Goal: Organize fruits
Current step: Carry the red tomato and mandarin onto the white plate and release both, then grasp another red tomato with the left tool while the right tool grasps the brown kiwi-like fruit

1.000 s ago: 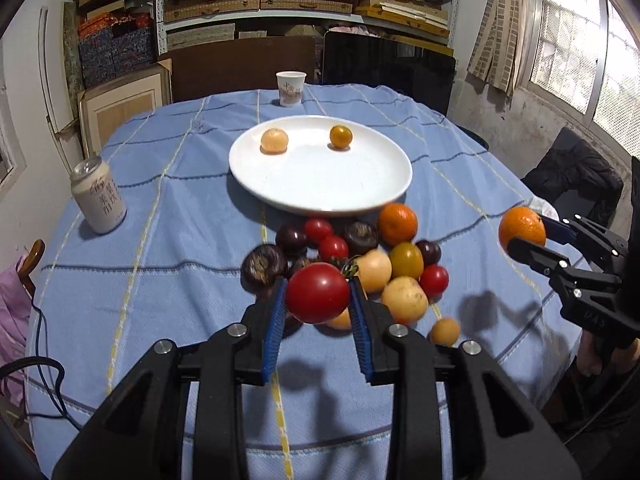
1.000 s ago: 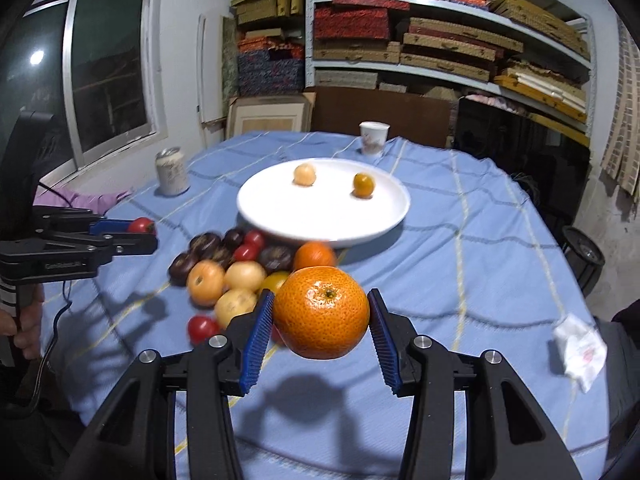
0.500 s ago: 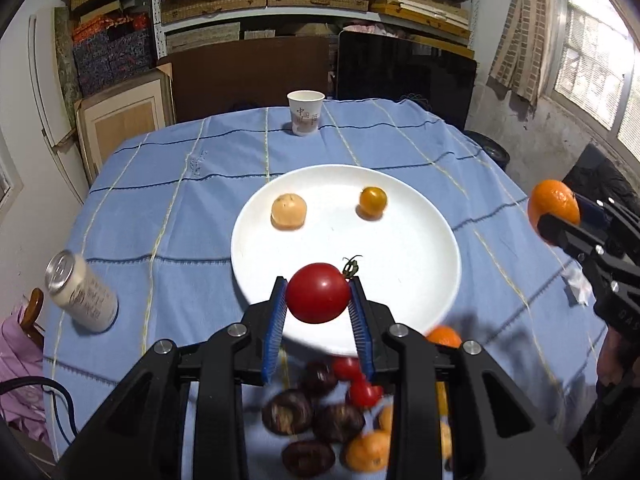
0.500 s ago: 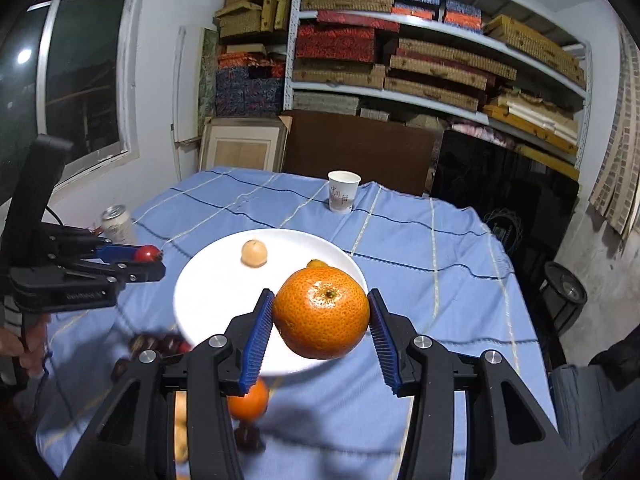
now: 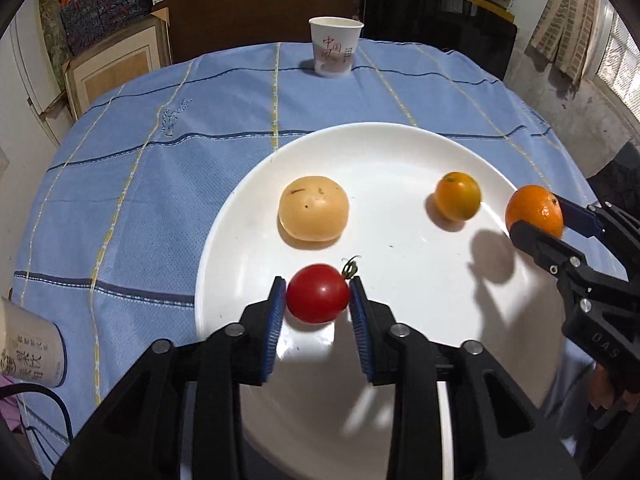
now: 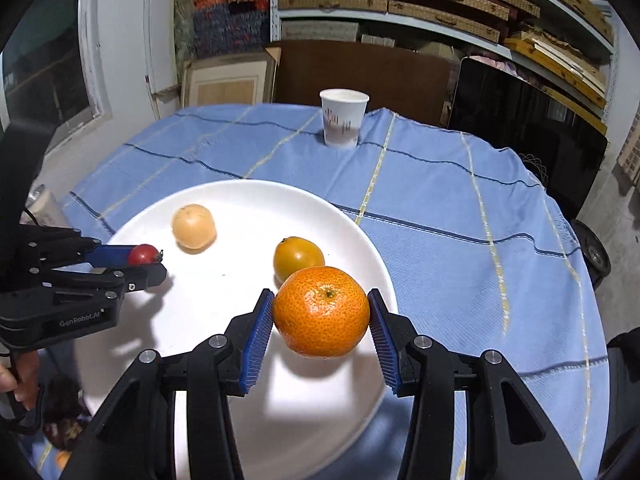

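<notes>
Low in the left wrist frame, the left gripper (image 5: 318, 300) hangs over the plate (image 5: 400, 148), jaws opening, a red tomato (image 5: 318, 293) between the pads, its stem pointing upper right. Whether the pads still press it is unclear. Low in the right wrist frame, the right gripper (image 6: 321, 322) clamps an orange (image 6: 321, 312), stem end facing the camera, over the plate's right rim. Farther in lie a pale fruit (image 5: 313, 208) and a yellow tomato (image 5: 458, 196), with bare plate between. Beyond stands a cup (image 5: 335, 46). A can (image 5: 28, 352) is cut off lower left.
</notes>
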`<state>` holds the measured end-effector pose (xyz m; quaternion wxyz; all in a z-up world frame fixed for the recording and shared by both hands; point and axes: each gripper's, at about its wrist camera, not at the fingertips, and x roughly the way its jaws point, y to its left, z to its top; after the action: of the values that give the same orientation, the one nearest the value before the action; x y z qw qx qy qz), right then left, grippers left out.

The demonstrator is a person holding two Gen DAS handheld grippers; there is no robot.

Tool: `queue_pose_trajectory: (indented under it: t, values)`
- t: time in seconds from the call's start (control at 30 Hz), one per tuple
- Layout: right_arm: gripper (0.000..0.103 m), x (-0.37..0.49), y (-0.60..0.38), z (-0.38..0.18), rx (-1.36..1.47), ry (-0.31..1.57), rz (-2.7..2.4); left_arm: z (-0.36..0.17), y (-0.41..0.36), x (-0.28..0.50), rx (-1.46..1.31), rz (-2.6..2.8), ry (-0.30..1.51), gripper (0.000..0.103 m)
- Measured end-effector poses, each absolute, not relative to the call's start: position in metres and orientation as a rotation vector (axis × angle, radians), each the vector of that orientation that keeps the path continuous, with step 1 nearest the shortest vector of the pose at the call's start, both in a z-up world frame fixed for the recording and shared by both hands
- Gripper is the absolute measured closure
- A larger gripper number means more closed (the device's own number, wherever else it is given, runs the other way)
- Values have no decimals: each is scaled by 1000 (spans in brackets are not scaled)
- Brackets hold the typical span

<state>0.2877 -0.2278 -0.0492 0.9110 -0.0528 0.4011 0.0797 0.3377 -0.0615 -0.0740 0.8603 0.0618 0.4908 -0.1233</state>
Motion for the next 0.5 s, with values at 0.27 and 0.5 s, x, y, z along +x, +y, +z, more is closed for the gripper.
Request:
queue_pose_trajectory:
  t: [0.27,0.5]
  values:
    - [39,262,-225,-22,-154,728,142,-46,-34,315,53,-230,963,26]
    - [39,162,-226,-8,-129,733,205,-17,-21,210,99,-309,862,17]
